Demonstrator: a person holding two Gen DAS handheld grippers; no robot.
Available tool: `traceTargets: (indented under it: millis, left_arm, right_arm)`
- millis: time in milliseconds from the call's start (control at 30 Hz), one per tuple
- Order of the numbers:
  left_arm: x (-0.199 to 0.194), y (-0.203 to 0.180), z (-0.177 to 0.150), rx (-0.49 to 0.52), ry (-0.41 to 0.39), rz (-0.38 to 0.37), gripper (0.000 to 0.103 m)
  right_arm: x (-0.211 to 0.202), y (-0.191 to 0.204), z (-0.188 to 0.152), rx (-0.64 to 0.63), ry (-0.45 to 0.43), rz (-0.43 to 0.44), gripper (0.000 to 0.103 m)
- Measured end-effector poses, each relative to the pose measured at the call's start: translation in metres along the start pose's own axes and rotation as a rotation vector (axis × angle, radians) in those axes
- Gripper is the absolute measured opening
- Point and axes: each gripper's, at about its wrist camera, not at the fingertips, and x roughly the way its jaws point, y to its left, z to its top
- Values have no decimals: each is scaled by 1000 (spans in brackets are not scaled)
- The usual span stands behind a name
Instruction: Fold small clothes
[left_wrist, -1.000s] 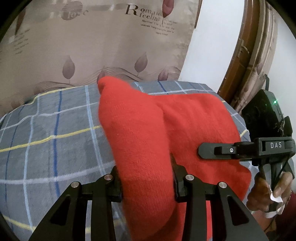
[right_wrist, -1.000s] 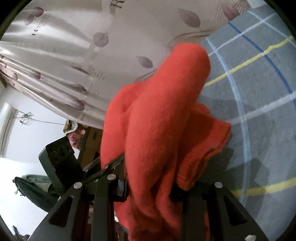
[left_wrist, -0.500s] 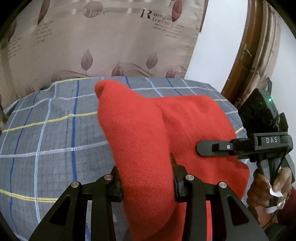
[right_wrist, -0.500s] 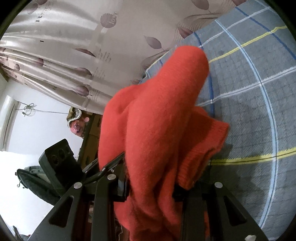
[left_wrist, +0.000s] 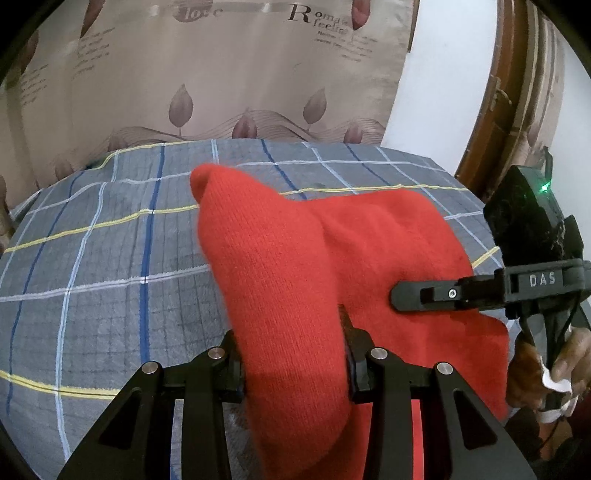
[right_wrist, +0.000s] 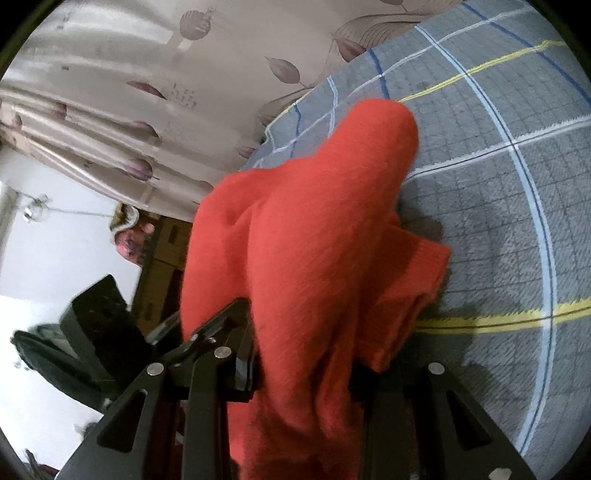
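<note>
While I held the sweater (left_wrist: 295, 295) pinched in both the left gripper (left_wrist: 291, 365) and right gripper (right_wrist: 303, 373), it hung over the plaid bed (left_wrist: 110, 258), blocking both views; curtain (left_wrist: 221, 74) at 12 o'clock.

The red knitted garment (left_wrist: 295, 288) is held bunched and draped above the grey checked bedspread (left_wrist: 92, 258), its ribbed cuff (right_wrist: 424, 273) hanging.
</note>
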Motion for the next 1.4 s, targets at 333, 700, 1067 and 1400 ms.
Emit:
traceTargets:
  millis: [333, 700, 1067, 1400]
  left_arm:
    - [10, -7, -17, 6, -48, 89, 48]
    - [-29, -20, -27, 29, -297, 329, 82]
    - [-83, -30, -26, -30, -437, 332, 101]
    - [-126, -49, -22, 2, -494, 290, 103]
  right_arm:
    - [11, 6, -11, -170, -18, -204, 39]
    - [-24, 43, -41, -368, -243, -399, 63]
    - [-66, 66, -86, -412, -361, -408, 72]
    - [-76, 74, -104, -436, -369, -400, 73]
